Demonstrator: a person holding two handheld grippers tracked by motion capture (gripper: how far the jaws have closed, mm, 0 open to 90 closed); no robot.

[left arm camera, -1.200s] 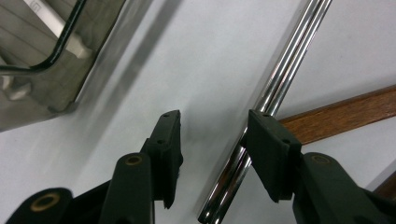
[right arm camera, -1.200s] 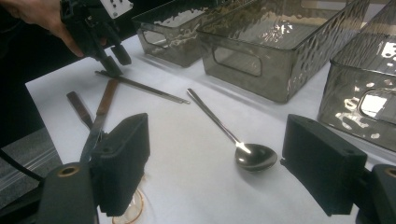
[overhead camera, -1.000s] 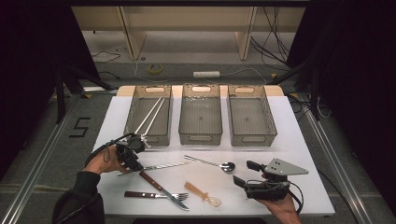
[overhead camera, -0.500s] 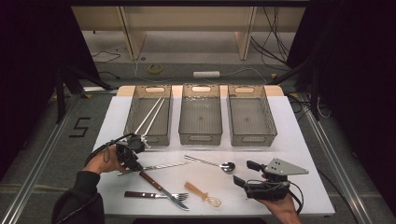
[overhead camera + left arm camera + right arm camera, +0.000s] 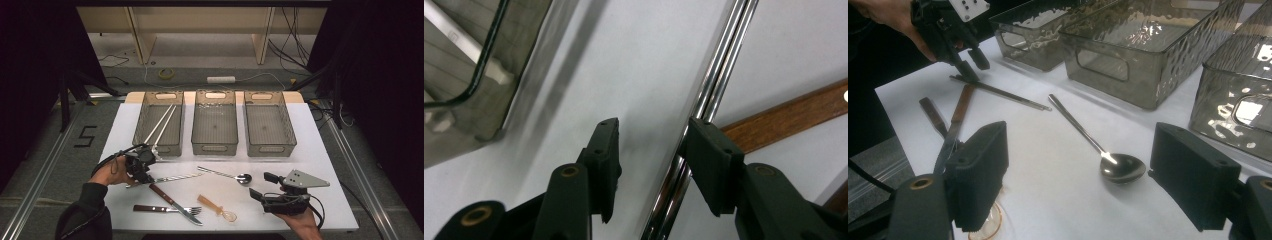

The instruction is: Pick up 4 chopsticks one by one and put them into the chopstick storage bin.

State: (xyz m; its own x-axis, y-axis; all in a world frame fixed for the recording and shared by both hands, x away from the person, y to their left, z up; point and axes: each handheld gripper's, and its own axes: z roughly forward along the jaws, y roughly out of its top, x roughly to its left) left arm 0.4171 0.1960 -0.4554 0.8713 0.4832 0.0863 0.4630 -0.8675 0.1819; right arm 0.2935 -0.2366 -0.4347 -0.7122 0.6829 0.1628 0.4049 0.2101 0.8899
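The bench [image 5: 320, 150] carried a white top and stood on a grey floor [image 5: 60, 165], where a black numeral 5 [image 5: 86, 136] was marked at the left. Metal rails [image 5: 356, 165] ran along both sides. Behind it stood pale wooden furniture legs [image 5: 140, 37], loose cables [image 5: 287, 30], a white power strip [image 5: 221, 79] and what looked like a roll of tape [image 5: 166, 73]. Dark curtains [image 5: 380, 60] closed in both sides.

Bins [image 5: 215, 150] wall the back; cutlery [image 5: 172, 202] crowds front.
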